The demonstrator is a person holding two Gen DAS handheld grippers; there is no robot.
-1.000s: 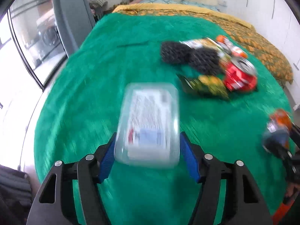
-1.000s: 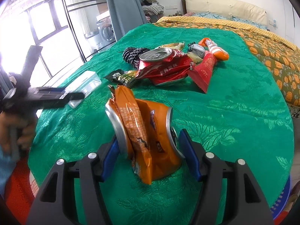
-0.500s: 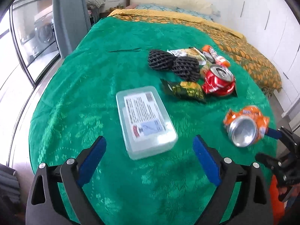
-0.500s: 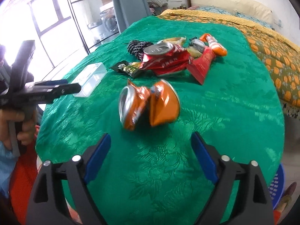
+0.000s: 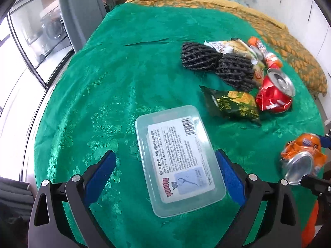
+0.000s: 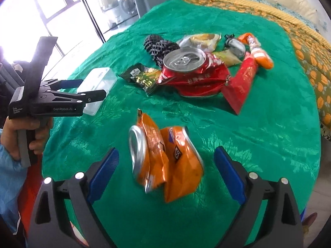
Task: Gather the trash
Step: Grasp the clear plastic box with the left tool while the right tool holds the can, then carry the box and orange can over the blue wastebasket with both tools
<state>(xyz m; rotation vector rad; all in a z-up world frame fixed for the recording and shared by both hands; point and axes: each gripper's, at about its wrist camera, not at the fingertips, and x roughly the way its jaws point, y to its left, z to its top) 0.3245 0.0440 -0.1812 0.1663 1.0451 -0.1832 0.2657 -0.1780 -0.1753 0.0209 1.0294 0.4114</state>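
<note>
A clear plastic box with a printed label lies on the green bedspread between the wide-open fingers of my left gripper. A crushed orange can lies between the wide-open fingers of my right gripper; it also shows in the left wrist view. Further off lie a crushed red can, a green snack wrapper, black mesh foam, a red wrapper and an orange tube. The left gripper shows in the right wrist view beside the box.
The bed's near edge runs just under both grippers. A yellow patterned quilt and pillows lie at the far end. A grey curtain and glass doors stand to the left. A blue basket rim is at the lower right floor.
Both grippers opened and let go: the box and the orange can now lie on the bedspread. Both grippers have drawn back slightly, then edged closer around their items.
</note>
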